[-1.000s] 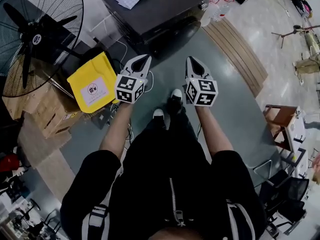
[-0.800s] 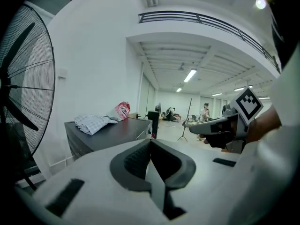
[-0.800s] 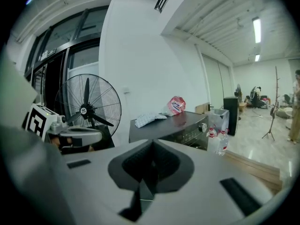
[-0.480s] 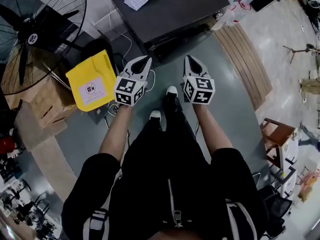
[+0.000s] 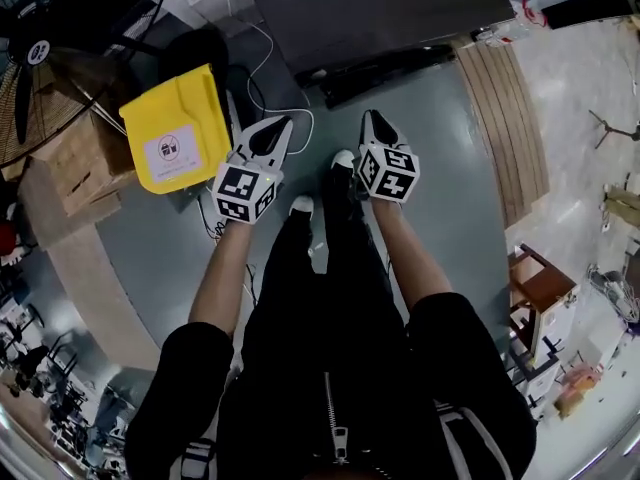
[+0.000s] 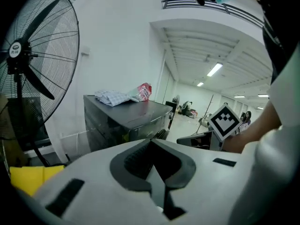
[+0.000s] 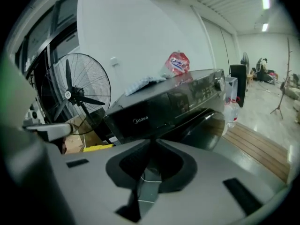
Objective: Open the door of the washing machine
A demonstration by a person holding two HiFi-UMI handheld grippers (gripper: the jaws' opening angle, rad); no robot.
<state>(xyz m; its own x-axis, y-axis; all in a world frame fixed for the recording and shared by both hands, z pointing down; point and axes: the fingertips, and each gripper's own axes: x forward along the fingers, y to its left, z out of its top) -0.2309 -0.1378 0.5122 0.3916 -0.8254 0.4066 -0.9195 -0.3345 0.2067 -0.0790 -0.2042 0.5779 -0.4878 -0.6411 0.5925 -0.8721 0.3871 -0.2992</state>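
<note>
Grey floor before washing machine (fan beside)

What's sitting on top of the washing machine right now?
On the washing machine lie a crumpled checked cloth and a red-and-white packet. Anything under the cloth is hidden.

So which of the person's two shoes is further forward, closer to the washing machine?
The right shoe: its white toe sits ahead of the left shoe, nearer the washing machine.
</note>
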